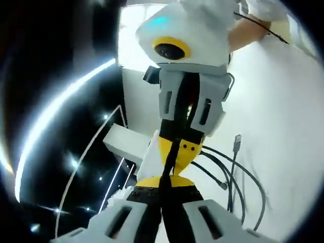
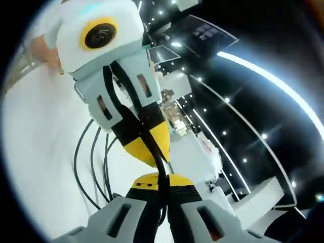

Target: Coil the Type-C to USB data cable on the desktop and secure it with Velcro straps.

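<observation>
The black data cable [image 1: 234, 188] lies in loose loops on the white desktop [image 1: 283, 126], its silver USB plug [image 1: 237, 143] pointing away and its small end [image 1: 223, 186] beside the loops. My left gripper [image 1: 164, 185] rises from the bottom, jaws shut on a black strand of the cable. My right gripper [image 1: 178, 152] faces it tip to tip from above, shut on the same strand. In the right gripper view, my right gripper [image 2: 161, 182] meets the left gripper [image 2: 149, 147], and the cable loops [image 2: 93, 167] hang to the left over the desktop [image 2: 40, 152].
A white box [image 1: 124, 142] sits at the desktop's left edge, past which the room is dark with ceiling lights. A person's hand [image 1: 248, 30] holds the right gripper. White blocks [image 2: 195, 152] stand to the right in the right gripper view.
</observation>
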`<control>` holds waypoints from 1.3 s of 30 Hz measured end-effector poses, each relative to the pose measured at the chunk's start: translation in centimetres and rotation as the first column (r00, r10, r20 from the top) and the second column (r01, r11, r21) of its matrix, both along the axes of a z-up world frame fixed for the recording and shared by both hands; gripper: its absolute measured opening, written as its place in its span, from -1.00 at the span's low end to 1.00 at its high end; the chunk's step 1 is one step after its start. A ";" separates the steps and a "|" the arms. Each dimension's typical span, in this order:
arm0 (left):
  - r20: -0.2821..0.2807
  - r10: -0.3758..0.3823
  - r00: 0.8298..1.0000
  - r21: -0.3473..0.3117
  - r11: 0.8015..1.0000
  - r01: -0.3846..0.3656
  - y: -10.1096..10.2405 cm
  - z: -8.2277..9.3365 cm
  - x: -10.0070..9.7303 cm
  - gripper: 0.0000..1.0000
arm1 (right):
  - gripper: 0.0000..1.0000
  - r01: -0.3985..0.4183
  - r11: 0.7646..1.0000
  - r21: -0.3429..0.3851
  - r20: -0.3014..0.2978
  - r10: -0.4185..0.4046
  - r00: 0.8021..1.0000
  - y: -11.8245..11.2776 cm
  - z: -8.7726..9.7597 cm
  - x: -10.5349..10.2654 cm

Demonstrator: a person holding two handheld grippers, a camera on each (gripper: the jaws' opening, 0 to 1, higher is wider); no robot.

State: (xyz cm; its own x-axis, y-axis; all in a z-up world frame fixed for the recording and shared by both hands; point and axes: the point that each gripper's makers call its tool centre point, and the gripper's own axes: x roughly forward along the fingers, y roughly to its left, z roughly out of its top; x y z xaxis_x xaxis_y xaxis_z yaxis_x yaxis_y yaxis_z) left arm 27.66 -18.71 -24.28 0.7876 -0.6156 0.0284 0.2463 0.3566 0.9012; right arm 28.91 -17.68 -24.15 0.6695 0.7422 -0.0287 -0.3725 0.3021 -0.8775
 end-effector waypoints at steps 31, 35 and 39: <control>-0.510 -0.333 0.793 -0.530 0.848 0.015 2.9 1.0 -0.3 -0.92 | -0.95 -0.072 0.932 0.356 -0.520 0.262 0.813 0.4 1.8 -0.8; -0.600 -0.257 0.758 -0.466 0.882 -0.070 3.5 -2.7 1.8 -0.92 | -0.95 -0.015 0.952 0.306 -0.559 0.193 0.806 1.2 -1.6 1.0; -0.640 -0.236 0.731 -0.436 0.895 -0.093 3.6 -5.1 2.9 -0.92 | -0.95 0.028 0.960 0.278 -0.596 0.149 0.789 1.4 -4.2 2.2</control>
State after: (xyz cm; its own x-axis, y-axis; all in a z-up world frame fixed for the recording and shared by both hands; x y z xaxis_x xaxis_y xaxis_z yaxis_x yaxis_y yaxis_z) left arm 30.54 -15.11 -29.36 0.6519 -0.7264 -0.2176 0.7563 0.6018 0.2567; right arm 31.07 -16.31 -28.32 0.5313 0.8195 -0.2146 -0.8240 0.4412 -0.3554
